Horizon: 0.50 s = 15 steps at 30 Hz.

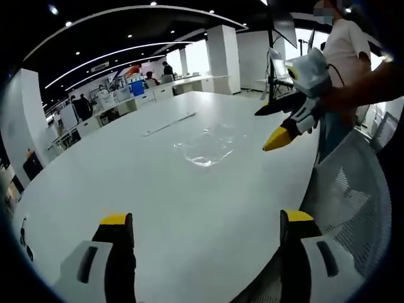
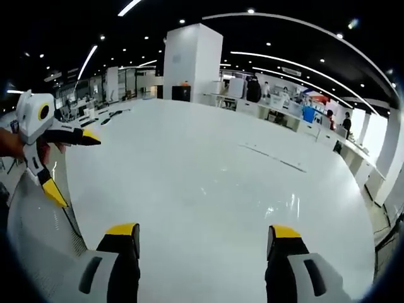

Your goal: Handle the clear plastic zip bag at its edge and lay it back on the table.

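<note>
Left gripper view: left gripper (image 1: 205, 237) is held open and empty at the near edge of the table (image 1: 95, 170); farther in, toward the right edge, the zip bag (image 1: 205, 146) lies flat, right gripper (image 1: 287, 123) parted, empty above it. Whether handling is finished or pending cannot be told.

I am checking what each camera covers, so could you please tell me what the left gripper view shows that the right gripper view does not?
Left gripper view: the clear plastic bag lies flat on the white table, with nothing gripping it. The right gripper hangs open above the table to the bag's right, held by a person's hand, and a mesh chair stands at the table's edge.

Right gripper view: the left gripper, open, held beside the table, and a white pillar beyond it.

Both: the same white table, each view's own open fingers low in the picture, and an office with ceiling lights.
</note>
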Available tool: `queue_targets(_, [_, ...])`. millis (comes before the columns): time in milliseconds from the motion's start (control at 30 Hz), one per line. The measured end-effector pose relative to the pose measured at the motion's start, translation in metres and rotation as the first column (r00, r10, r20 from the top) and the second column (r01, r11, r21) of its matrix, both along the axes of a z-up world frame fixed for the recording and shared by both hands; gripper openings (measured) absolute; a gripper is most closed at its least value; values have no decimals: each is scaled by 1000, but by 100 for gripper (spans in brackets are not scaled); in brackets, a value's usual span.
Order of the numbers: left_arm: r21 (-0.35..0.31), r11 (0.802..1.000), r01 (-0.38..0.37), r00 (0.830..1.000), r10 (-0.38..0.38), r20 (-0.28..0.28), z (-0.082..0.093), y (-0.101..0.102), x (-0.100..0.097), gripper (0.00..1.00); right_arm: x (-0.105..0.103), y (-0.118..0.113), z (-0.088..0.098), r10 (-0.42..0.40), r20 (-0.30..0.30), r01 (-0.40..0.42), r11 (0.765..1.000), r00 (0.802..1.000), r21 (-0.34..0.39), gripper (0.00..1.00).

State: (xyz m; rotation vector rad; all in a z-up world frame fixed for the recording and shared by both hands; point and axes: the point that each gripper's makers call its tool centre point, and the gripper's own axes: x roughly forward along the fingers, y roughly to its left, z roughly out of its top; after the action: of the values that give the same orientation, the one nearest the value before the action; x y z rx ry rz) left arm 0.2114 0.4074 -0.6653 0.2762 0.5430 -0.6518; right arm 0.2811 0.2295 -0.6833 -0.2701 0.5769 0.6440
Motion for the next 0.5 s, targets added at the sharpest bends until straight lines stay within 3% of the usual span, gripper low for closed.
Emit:
queue_targets(200, [-11,1000,9,1000,-9,-8,4,-5,-6,93,10,15,-2,14,-15,-13,1000,1000,8,80])
queue_targets(500, [-20,1000,4,1000,-5,-13,5,-4,-7,91,25,20,-6,14,-19,-15,999,1000,-39,74])
